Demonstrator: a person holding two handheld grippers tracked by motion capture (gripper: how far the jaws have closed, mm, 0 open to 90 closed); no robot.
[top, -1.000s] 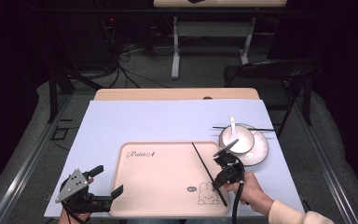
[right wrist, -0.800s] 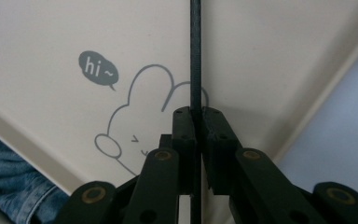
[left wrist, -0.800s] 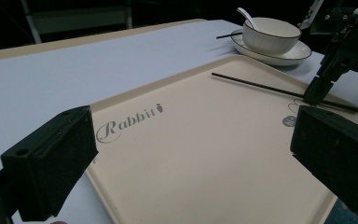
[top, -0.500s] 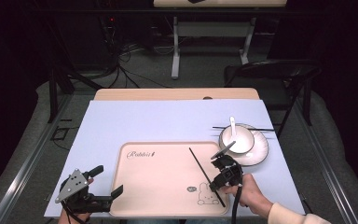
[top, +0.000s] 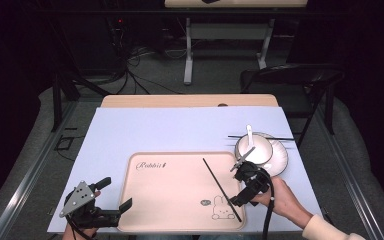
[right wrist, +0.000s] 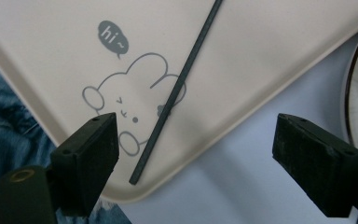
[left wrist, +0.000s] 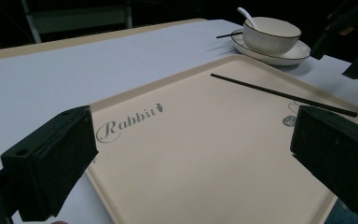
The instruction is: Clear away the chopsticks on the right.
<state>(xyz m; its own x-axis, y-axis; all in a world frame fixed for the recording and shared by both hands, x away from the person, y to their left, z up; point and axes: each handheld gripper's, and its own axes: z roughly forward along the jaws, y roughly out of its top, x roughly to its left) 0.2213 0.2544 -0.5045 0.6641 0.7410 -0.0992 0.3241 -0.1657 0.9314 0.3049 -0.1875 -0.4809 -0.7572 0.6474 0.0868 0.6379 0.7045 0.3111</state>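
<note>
Down at the near edge, the left gripper [top: 111, 196] sits low by the tray's near left corner, fingers [left wrist: 51, 156] spread wide with nothing between them, pointing across the tray [top: 170, 220]. A hand [top: 77, 230] grips it from below.

Over on the right, the right gripper [top: 240, 185] hovers above the tray's near right corner, a hand [top: 280, 200] behind it and a cream sleeve [top: 325, 231] at the frame edge. Its fingers [right wrist: 86, 161] stand wide apart too, holding nothing. Between them and below, a black chopstick [right wrist: 177, 91] lies loose on the tray, running diagonally across the rabbit drawing [right wrist: 126, 100] with its "hi" bubble, its near tip close to the tray's rim.

From above, that chopstick [top: 221, 189] slants from mid-tray down toward the near right corner. The tray is cream, printed "Rabbit" near its far left, and rests on the pale blue mat [top: 180, 127] covering the table [top: 190, 101].

Just beyond the tray's far right corner: a white plate [top: 280, 160], a white bowl [top: 255, 147] on it, and a white spoon [top: 249, 134] standing in the bowl. A second chopstick [top: 280, 138] lies across the plate's far side, sticking out left and right.

Past the table, a dark chair [top: 290, 77] and tangled cables [top: 135, 65] on the floor.
</note>
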